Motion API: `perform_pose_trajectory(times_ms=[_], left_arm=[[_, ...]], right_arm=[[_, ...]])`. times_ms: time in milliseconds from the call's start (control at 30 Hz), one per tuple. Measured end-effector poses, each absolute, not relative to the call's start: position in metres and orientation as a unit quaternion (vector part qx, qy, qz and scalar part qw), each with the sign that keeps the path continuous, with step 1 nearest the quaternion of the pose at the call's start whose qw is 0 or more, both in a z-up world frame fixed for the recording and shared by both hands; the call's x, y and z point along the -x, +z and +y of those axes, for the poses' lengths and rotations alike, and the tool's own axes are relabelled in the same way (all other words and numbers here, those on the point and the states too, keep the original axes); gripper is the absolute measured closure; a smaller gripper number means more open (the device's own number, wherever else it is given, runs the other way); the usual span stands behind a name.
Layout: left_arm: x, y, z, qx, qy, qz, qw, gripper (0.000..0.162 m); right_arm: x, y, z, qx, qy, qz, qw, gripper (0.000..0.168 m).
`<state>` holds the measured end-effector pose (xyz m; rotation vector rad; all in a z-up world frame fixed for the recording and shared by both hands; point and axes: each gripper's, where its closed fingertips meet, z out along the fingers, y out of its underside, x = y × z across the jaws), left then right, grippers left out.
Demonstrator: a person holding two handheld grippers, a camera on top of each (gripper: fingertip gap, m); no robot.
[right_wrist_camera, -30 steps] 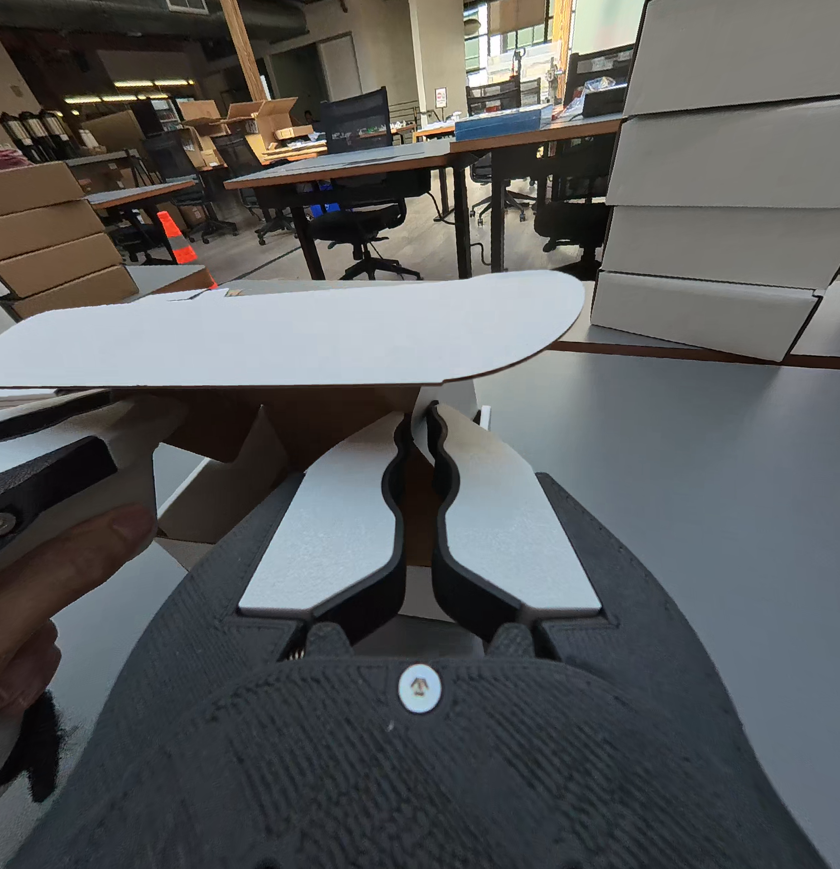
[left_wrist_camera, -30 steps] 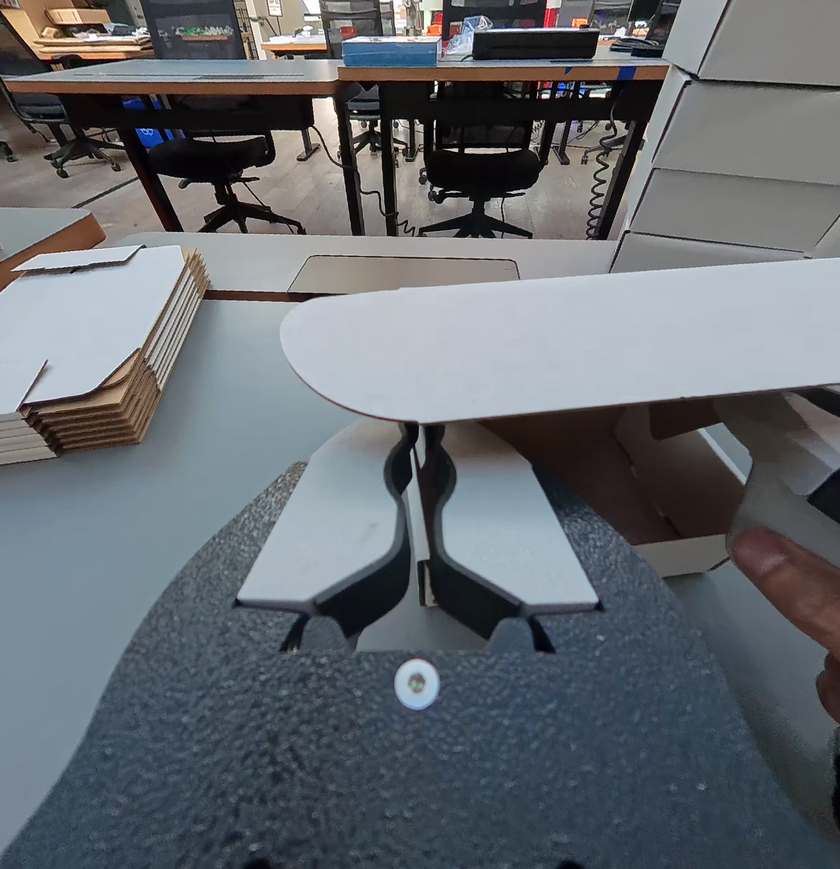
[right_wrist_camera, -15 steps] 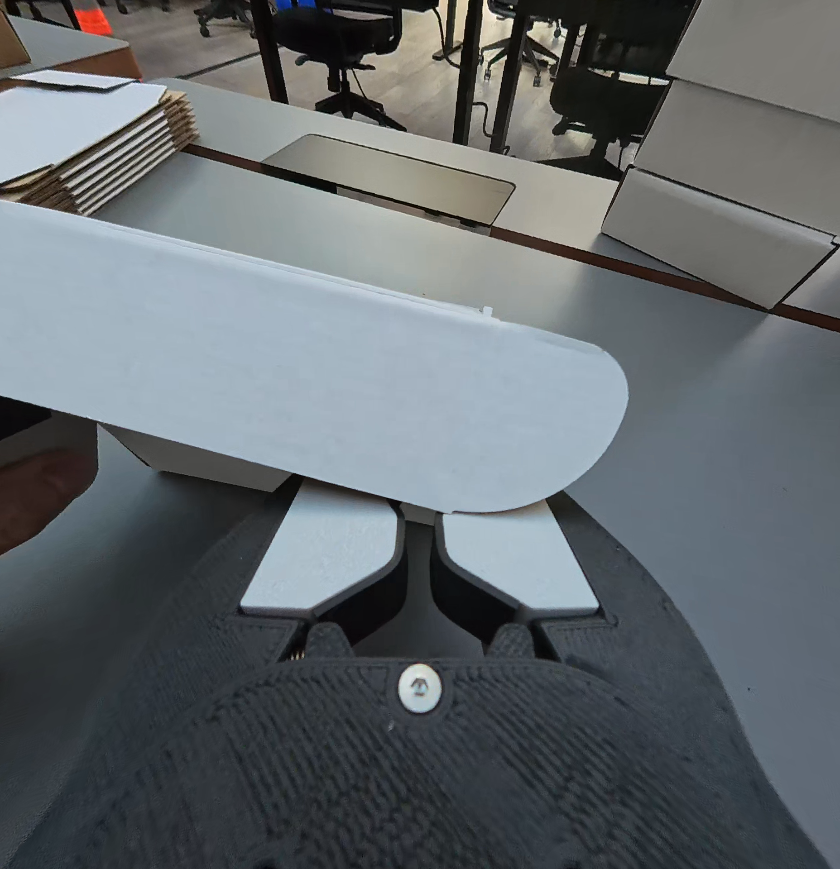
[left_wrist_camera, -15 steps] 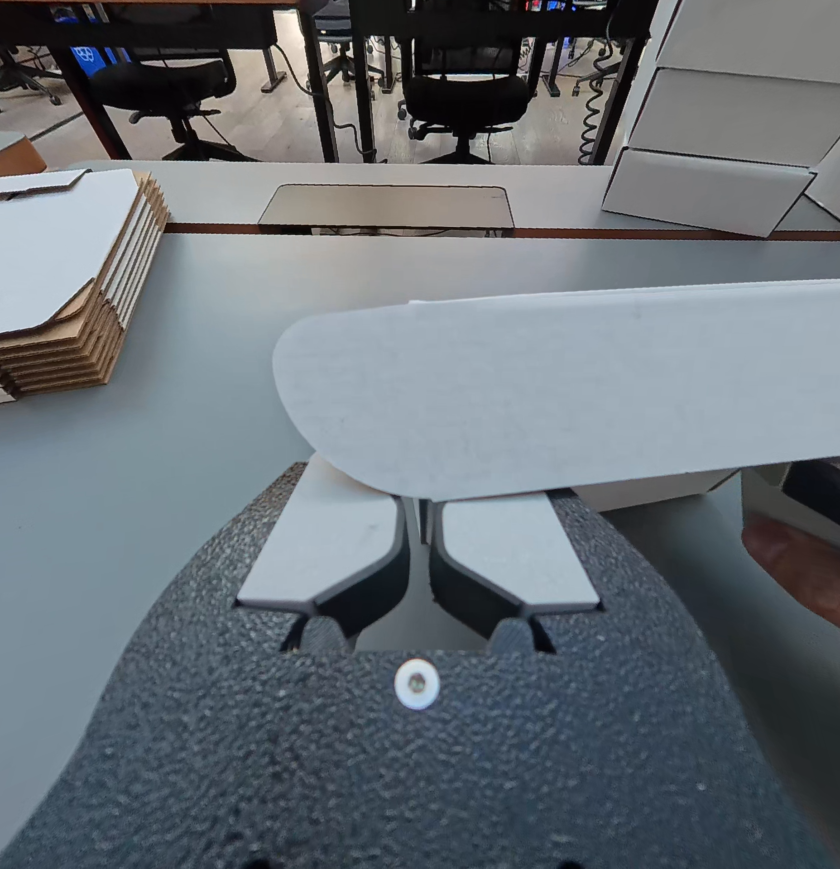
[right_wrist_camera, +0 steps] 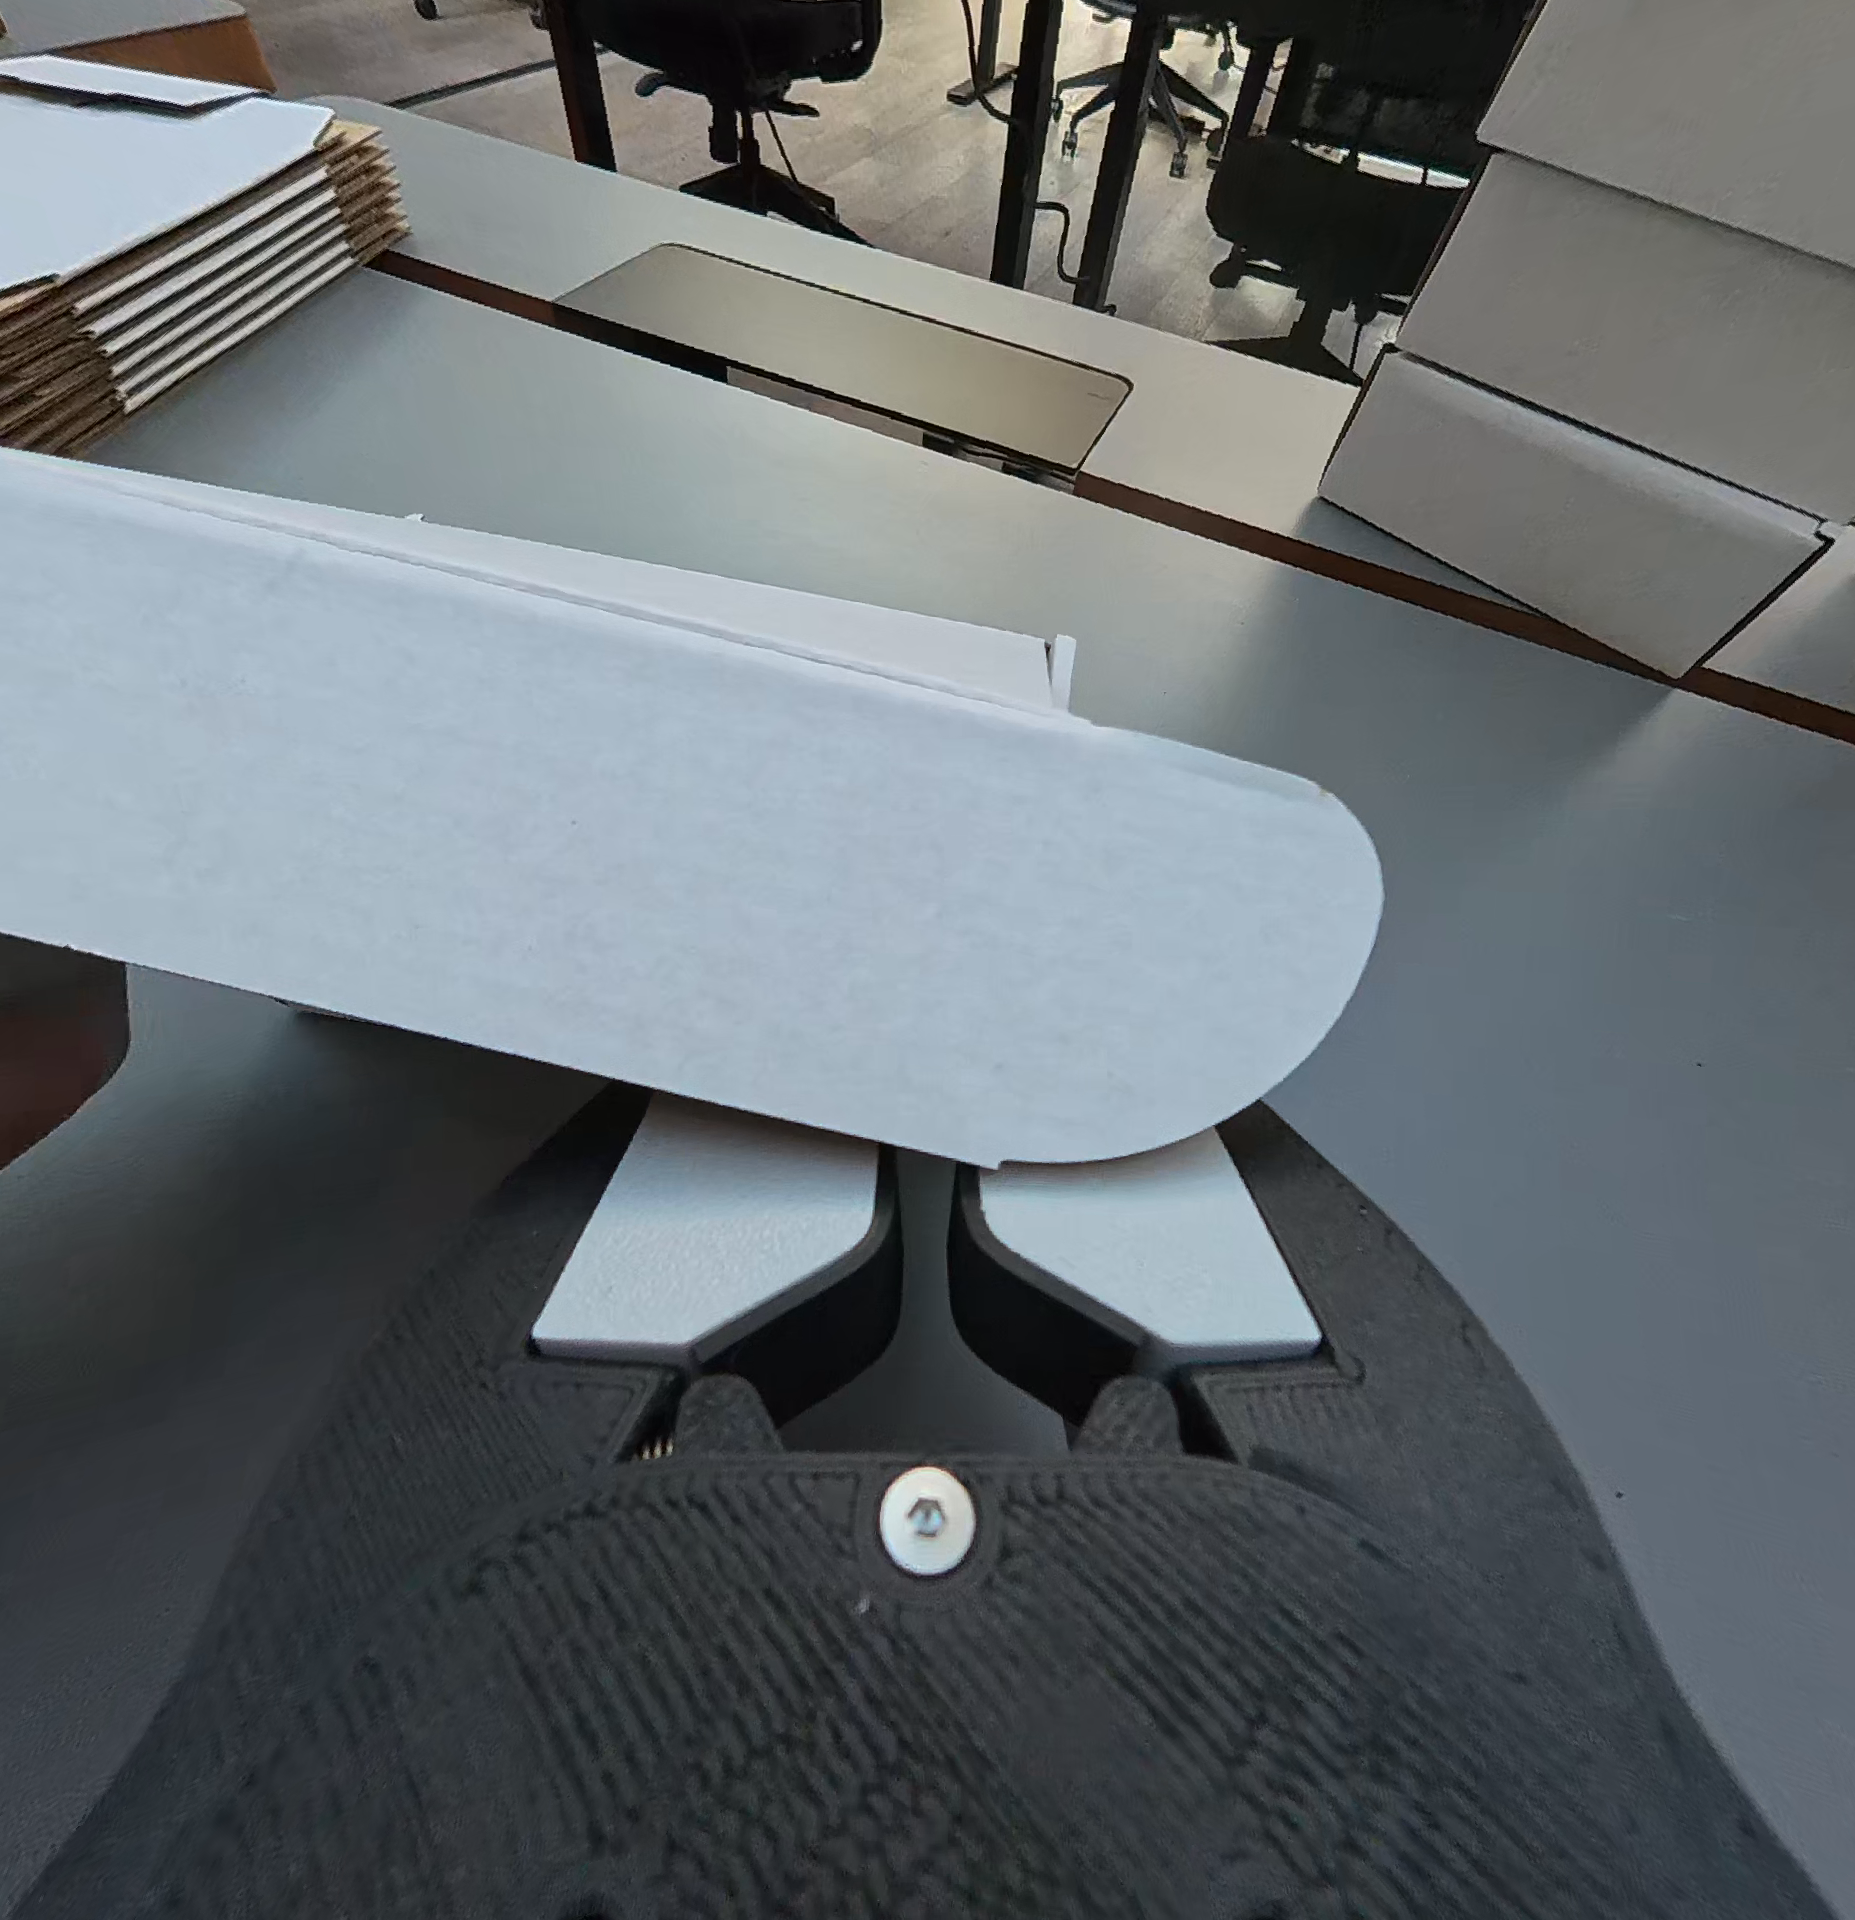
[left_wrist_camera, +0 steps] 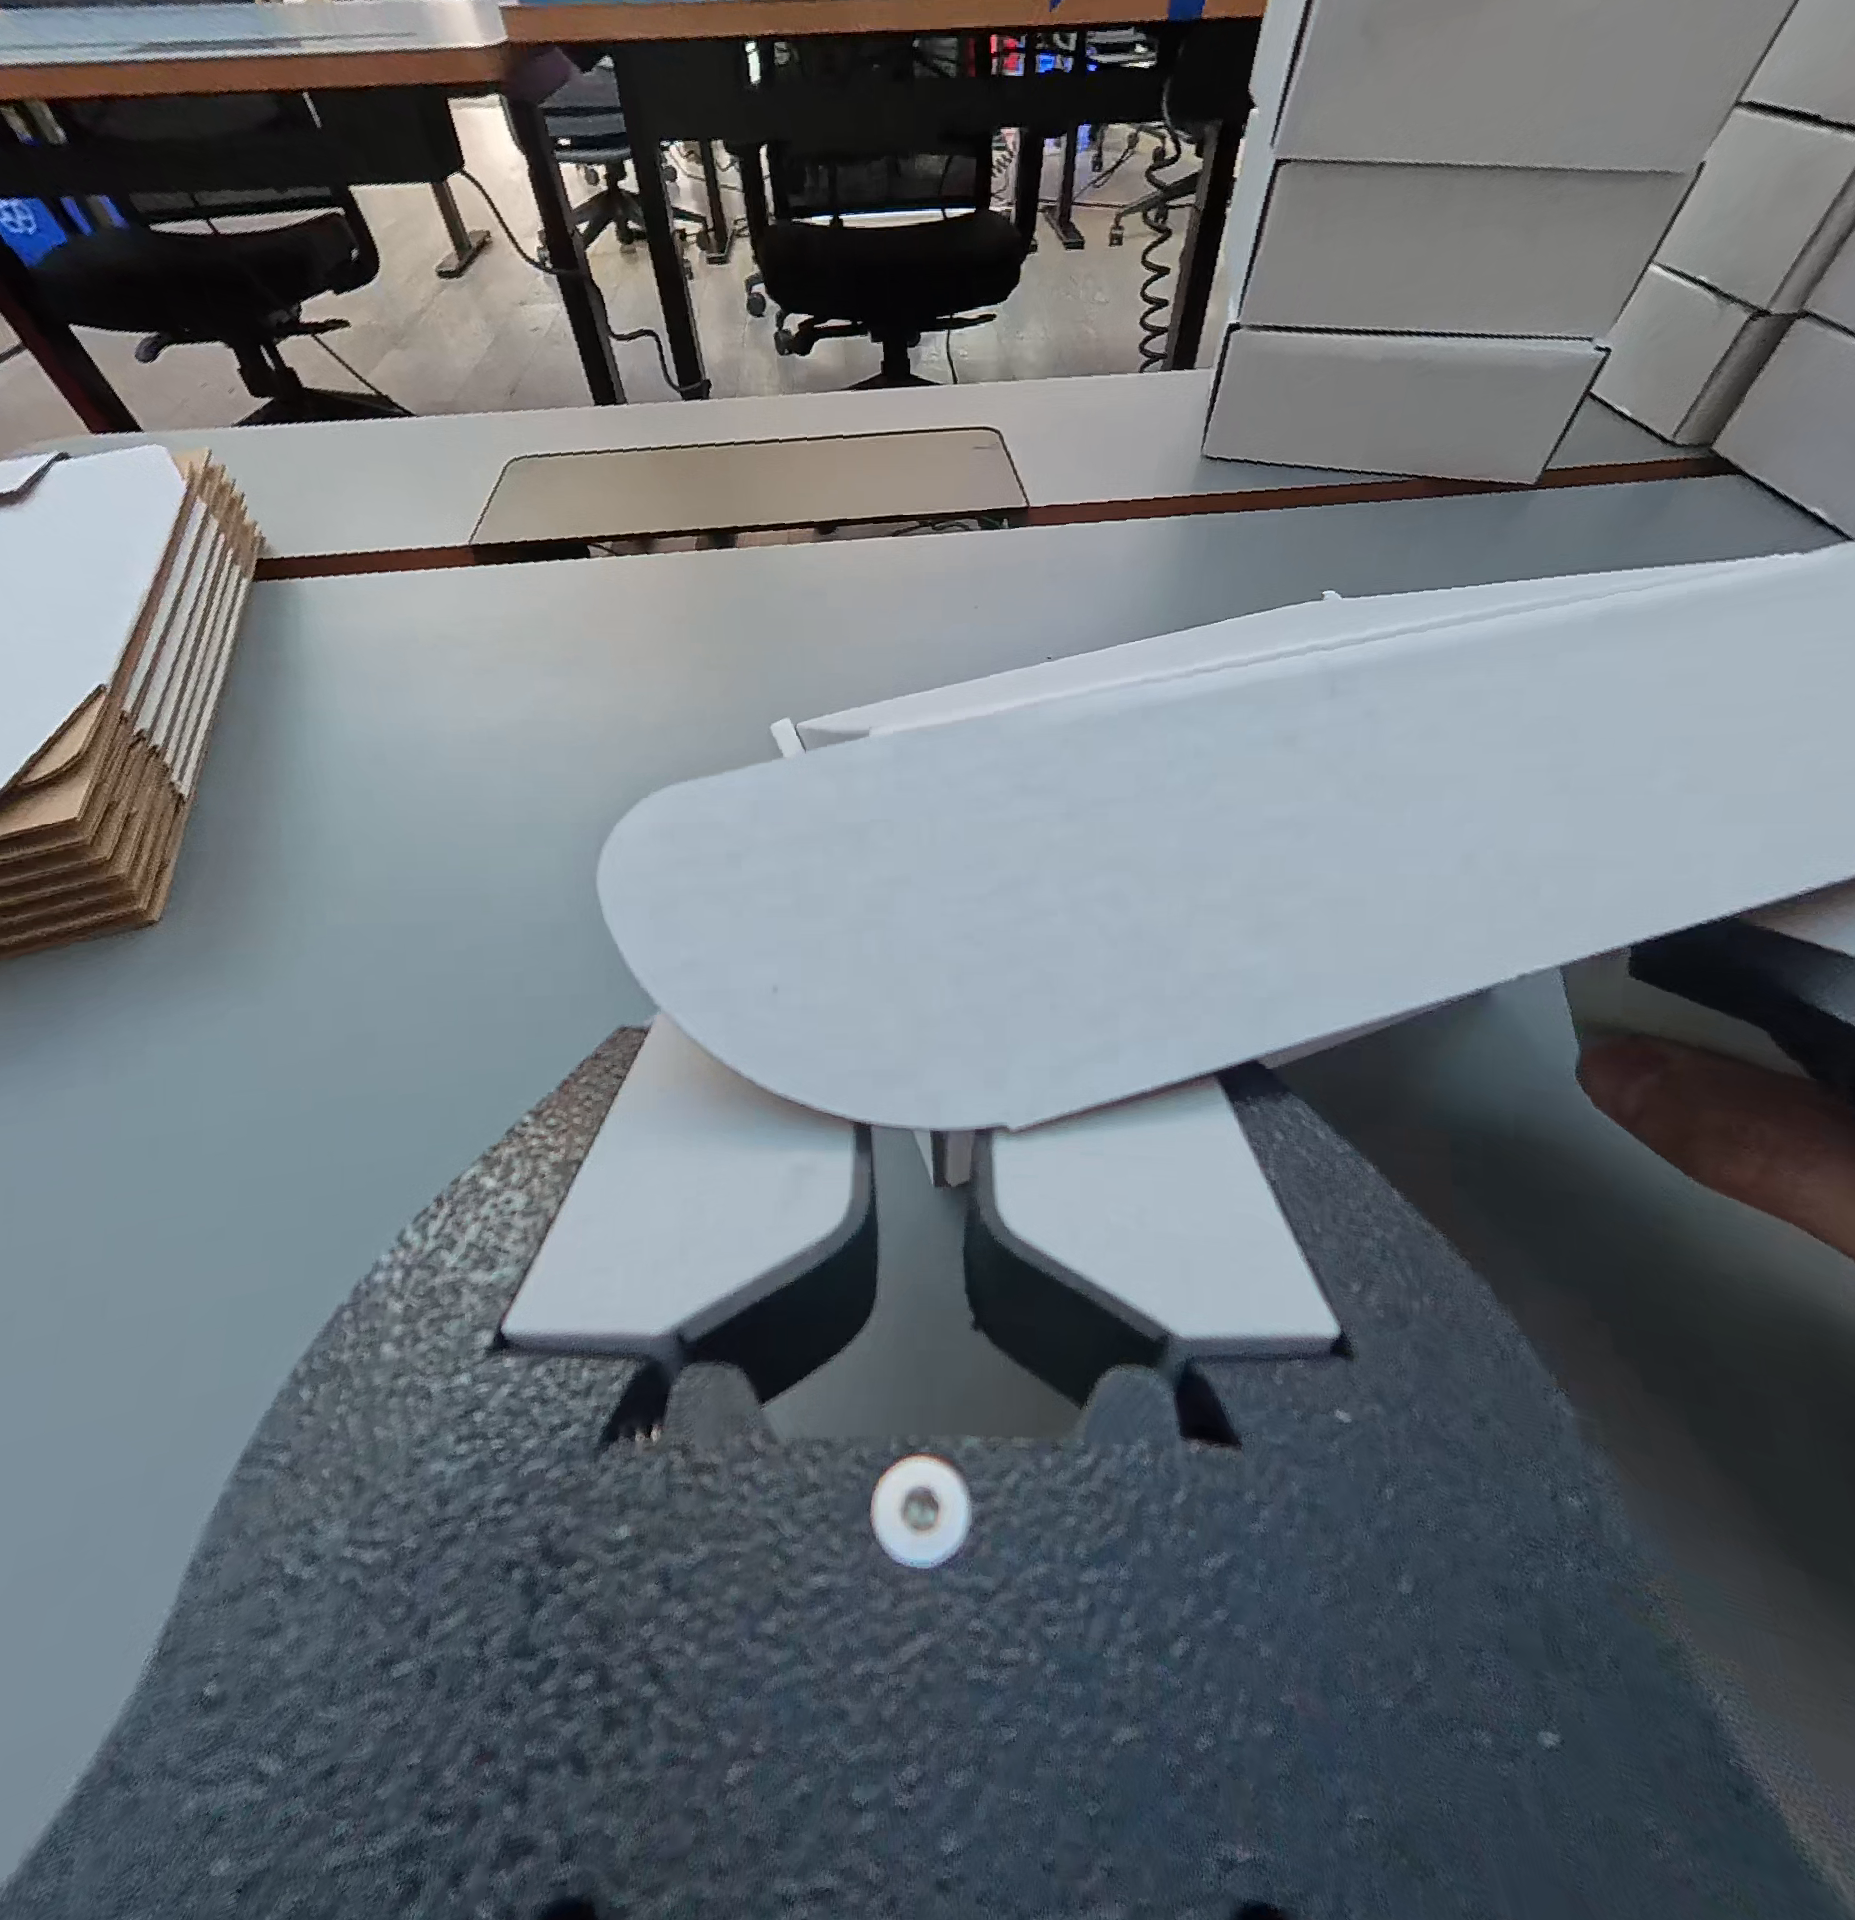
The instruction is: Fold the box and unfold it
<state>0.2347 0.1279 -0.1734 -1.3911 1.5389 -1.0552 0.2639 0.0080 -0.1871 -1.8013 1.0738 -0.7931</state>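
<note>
Grippers: two, left (left_wrist_camera: 918, 1164) and right (right_wrist_camera: 923, 1169). Box being handled (left_wrist_camera: 1266, 883): one. Flat-blank stack (left_wrist_camera: 81, 707): one, sheet count unclear. Folded white boxes at right (left_wrist_camera: 1422, 405): at least seven in left view, stacked; edges cut off, full count unclear. Office chairs: two in left view (left_wrist_camera: 892, 260) (left_wrist_camera: 216, 281). Desk hatch (left_wrist_camera: 757, 483): one. Worktable (left_wrist_camera: 435, 727): one.

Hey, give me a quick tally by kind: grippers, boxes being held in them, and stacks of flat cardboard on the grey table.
Grippers: 2, the left gripper and the right gripper
White box held in them: 1
Stack of flat cardboard: 1
Total: 4
</note>
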Motion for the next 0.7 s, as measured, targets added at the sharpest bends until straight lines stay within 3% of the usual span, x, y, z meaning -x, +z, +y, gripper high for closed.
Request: perform_pose_trajectory(times_ms=[133,300,400,533,700], left_arm=[[-0.217,-0.167,0.131,0.471,-0.433,0.665,0.385,0.138],[-0.177,-0.163,0.156,0.406,-0.475,0.731,0.276,0.153],[-0.177,-0.121,0.175,0.41,-0.562,0.684,0.22,0.158],[-0.199,-0.079,0.171,0.429,-0.629,0.647,0.048,0.162],[-0.23,-0.1,0.146,0.454,-0.559,0.685,-0.108,0.162]], right_arm=[[-0.264,-0.187,0.008,0.728,-0.318,0.423,0.435,0.165],[-0.263,-0.187,0.008,0.735,-0.307,0.412,0.443,0.165],[-0.263,-0.187,0.008,0.736,-0.303,0.41,0.446,0.165],[-0.261,-0.187,0.01,0.74,-0.299,0.4,0.449,0.165],[-0.258,-0.187,0.012,0.746,-0.287,0.388,0.458,0.165]])
